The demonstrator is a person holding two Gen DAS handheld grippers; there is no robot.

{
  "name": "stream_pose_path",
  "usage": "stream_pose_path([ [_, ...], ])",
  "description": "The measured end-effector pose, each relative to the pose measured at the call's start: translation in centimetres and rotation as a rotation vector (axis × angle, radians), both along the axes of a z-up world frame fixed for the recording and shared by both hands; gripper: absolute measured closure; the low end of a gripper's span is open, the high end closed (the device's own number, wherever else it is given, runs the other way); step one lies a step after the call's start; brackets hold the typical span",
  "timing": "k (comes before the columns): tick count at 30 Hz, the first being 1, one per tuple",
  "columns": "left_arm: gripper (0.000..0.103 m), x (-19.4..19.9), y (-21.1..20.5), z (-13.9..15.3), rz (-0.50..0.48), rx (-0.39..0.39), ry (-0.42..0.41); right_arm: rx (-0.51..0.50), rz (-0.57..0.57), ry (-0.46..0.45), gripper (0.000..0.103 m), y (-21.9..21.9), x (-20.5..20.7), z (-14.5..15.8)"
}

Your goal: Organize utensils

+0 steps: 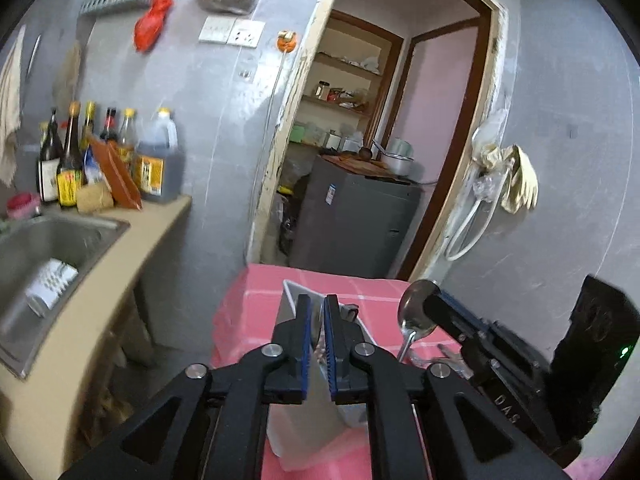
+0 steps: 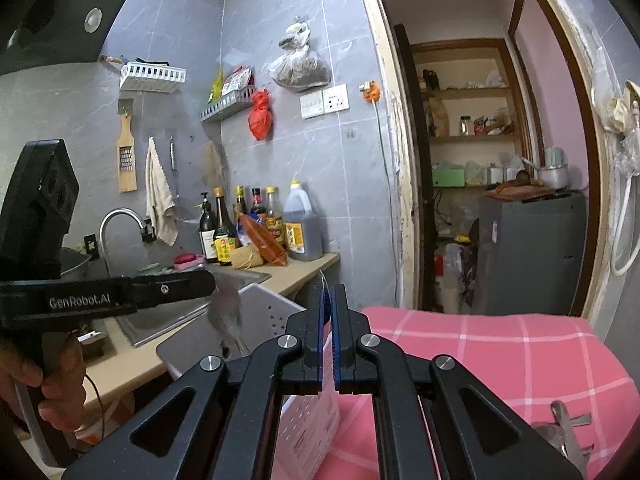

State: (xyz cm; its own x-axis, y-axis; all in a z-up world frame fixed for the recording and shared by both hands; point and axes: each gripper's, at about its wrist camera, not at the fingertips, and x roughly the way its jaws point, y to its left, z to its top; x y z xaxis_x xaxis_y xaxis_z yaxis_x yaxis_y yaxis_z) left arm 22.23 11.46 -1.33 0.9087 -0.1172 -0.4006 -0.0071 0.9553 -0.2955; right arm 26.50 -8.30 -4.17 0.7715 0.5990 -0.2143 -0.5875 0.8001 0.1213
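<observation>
In the left wrist view my left gripper (image 1: 318, 300) is shut on a thin metal utensil (image 1: 318, 330) and hovers just above a white perforated utensil holder (image 1: 292, 432). The same gripper (image 2: 210, 280) shows at the left of the right wrist view, with the utensil (image 2: 228, 308) hanging blurred over the holder (image 2: 268, 312). My right gripper (image 2: 328, 292) is shut on a steel spoon, which shows there only as a thin edge (image 2: 324, 282). From the left wrist view the spoon (image 1: 414, 304) stands bowl up in the right gripper (image 1: 432, 300), just right of the holder.
The holder stands on a table under a pink checked cloth (image 2: 480, 352), where loose metal utensils (image 2: 560, 428) lie at the near right. To the left are a steel sink (image 1: 60, 240) and a counter with sauce bottles (image 1: 100, 160). Beyond the table, a doorway shows a grey fridge (image 1: 352, 220). A hand (image 2: 52, 392) holds the left gripper.
</observation>
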Motion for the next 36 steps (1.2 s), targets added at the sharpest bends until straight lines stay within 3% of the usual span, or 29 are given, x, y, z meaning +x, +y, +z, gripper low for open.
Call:
stream_pose_path([
  [4,0.091,-0.3,0.3,0.0,-0.001,-0.028,0.005,0.017,-0.005,0.019,0.085,-0.6,-0.2,0.1],
  [8,0.068,-1.0,-0.3,0.5,0.017,-0.023,-0.018,0.044,-0.053,0.013,0.067,-2.7,-0.8,1.3],
  [13,0.053,-1.5,-2.6,2.1,0.022,0.004,-0.058,0.069,-0.130,-0.020,0.039,-6.4,-1.6,4.0],
  [15,0.037,-1.9,-3.8,2.9,0.026,0.017,-0.081,0.067,-0.154,-0.034,0.027,-7.9,-1.9,5.1],
  [18,0.022,-2.3,-5.7,3.8,0.028,0.032,-0.116,0.061,-0.192,-0.053,0.015,-10.3,-2.3,6.5],
  [24,0.005,-2.7,-10.9,4.8,0.006,0.087,-0.167,0.029,-0.257,-0.073,0.001,-15.1,-3.0,7.9],
  [30,0.001,-2.5,-15.7,3.7,-0.027,0.125,-0.173,0.005,-0.299,-0.072,0.001,-19.5,-2.9,7.7],
  [36,0.001,-1.6,-19.8,1.1,-0.047,0.169,-0.124,-0.009,-0.310,-0.021,0.001,-23.4,-1.2,5.2],
])
